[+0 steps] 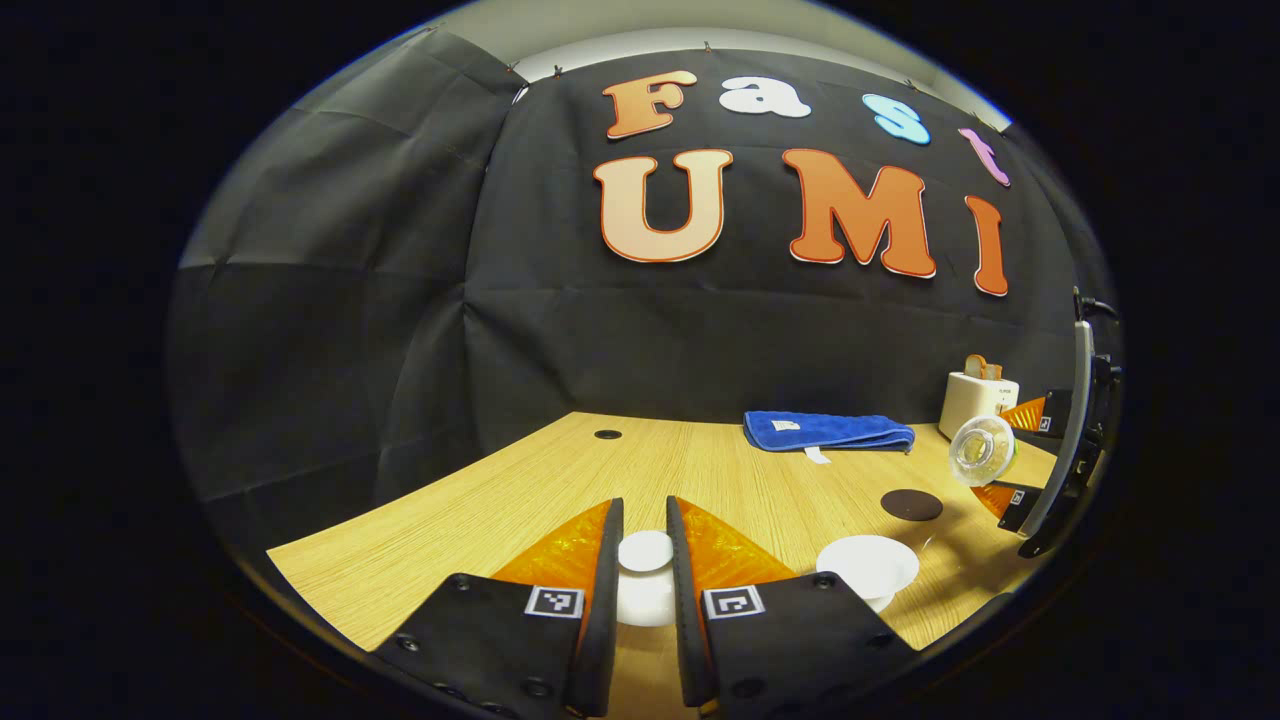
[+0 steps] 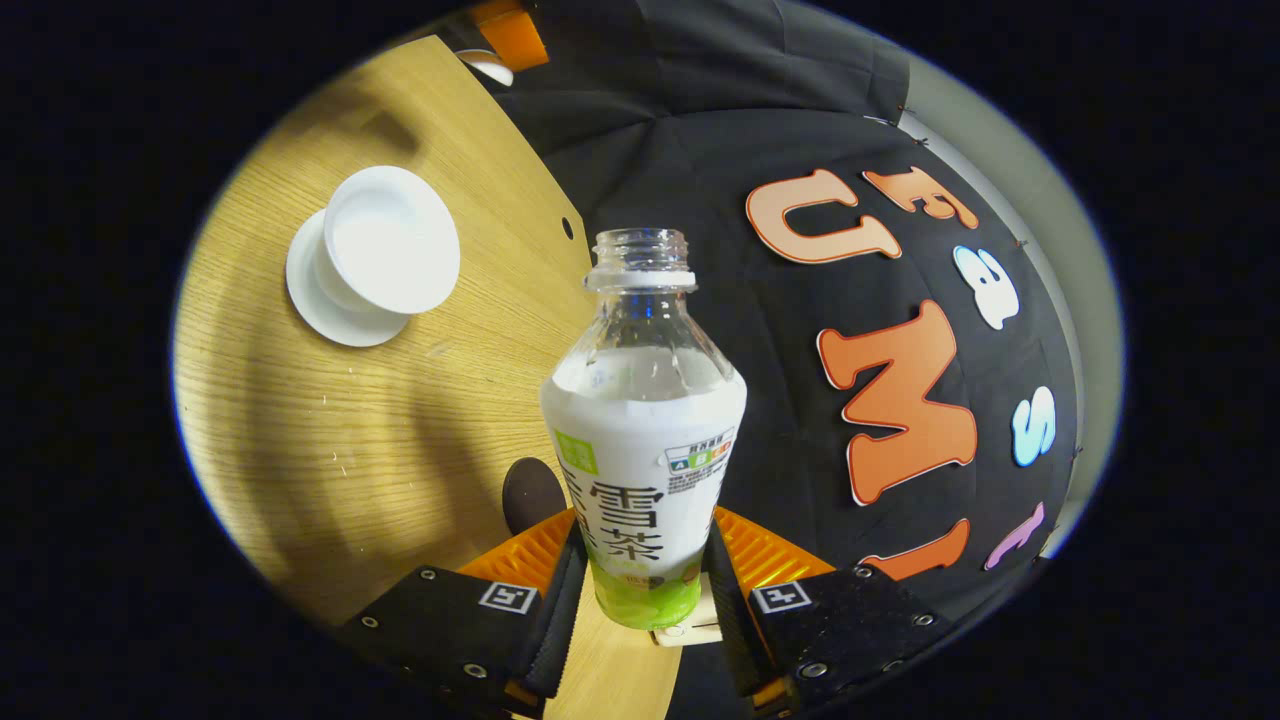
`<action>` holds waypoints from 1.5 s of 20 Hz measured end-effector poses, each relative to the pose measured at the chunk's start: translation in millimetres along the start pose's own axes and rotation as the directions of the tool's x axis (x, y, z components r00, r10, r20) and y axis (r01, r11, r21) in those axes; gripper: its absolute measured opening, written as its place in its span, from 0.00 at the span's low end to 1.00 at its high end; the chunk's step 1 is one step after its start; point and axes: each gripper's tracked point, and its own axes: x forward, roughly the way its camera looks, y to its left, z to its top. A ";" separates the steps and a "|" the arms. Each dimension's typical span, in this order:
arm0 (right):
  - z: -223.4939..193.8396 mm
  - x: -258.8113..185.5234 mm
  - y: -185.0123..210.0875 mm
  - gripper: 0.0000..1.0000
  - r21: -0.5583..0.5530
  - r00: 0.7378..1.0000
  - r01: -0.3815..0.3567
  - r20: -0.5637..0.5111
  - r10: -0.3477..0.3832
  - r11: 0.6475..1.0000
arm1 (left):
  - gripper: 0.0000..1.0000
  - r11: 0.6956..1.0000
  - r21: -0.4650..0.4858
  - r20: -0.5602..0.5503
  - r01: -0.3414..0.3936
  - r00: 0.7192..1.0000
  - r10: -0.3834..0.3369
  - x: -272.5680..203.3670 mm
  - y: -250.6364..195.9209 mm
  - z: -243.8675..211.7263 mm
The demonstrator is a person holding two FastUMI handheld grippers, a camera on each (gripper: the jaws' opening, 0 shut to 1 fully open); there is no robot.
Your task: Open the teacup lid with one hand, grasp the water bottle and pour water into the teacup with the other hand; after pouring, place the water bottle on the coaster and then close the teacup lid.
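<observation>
My left gripper (image 1: pixel 645 507) is shut on the white teacup lid (image 1: pixel 645 592), held just above the wooden table (image 1: pixel 500 500). To its right the white teacup (image 1: pixel 868 565) stands open on its saucer. Past it lies a dark round coaster (image 1: pixel 911 504). My right gripper (image 2: pixel 645 530) is shut on the uncapped water bottle (image 2: pixel 645 440), which is tilted, with its mouth over the table. In the left gripper view that bottle (image 1: pixel 983 450) points its mouth towards me at the far right, above the table. In the right gripper view the open teacup (image 2: pixel 390 240) sits upper left and the coaster (image 2: pixel 530 492) peeks out behind the bottle.
A folded blue towel (image 1: pixel 828 431) lies at the back of the table. A white boxy appliance (image 1: pixel 975 400) stands at the back right corner. A small dark hole (image 1: pixel 607 434) marks the table's far edge. The black cloth wall closes in behind.
</observation>
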 end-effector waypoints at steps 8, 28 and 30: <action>13.6 5.5 -6.9 0.64 -0.229 0.993 0.099 0.081 -0.082 0.968 | 0.30 1.000 0.009 -0.014 -0.028 1.000 0.028 -4.5 19.6 -6.5; 51.1 22.3 -56.7 0.63 -0.485 0.951 0.283 0.257 -0.174 0.828 | 0.30 0.998 0.028 -0.044 -0.054 0.998 0.055 -18.3 49.5 -14.7; 54.6 20.8 -63.6 0.63 -0.503 0.945 0.300 0.275 -0.180 0.810 | 0.29 0.998 0.030 -0.045 -0.053 0.998 0.054 -18.8 49.4 -15.7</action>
